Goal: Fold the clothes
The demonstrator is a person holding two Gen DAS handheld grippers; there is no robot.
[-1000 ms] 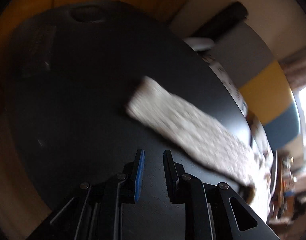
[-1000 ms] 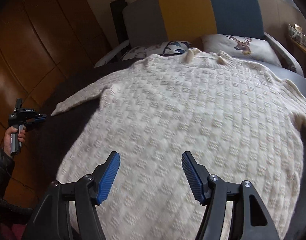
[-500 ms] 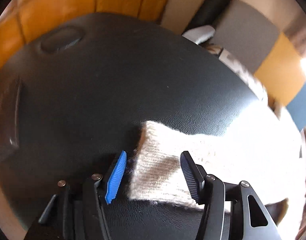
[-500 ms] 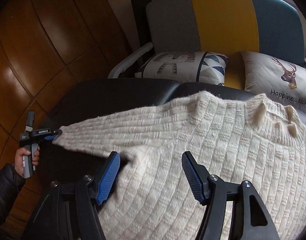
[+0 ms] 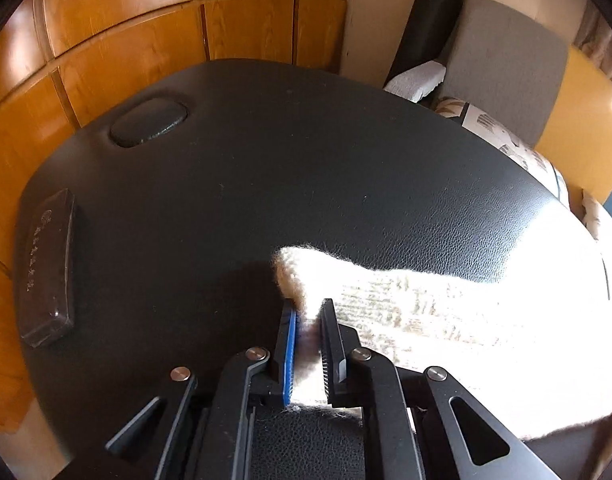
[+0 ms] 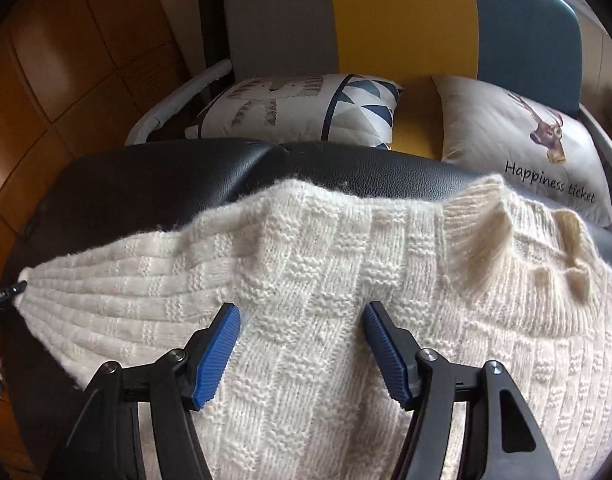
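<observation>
- Your left gripper (image 5: 309, 320) is clamped on the sweater (image 6: 306, 280) cuff; carry it inward without dragging.
- Your right gripper (image 6: 302, 328) hovers spread over the shoulder; press there.

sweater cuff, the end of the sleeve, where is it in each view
Left wrist view: the sleeve cuff sits low, just right of centre, pinched in the left gripper.
Right wrist view: the same cuff is at the far left edge, held by that gripper; the right gripper is open above the sweater.
Shared landmark: the black padded table under the sweater.
</observation>
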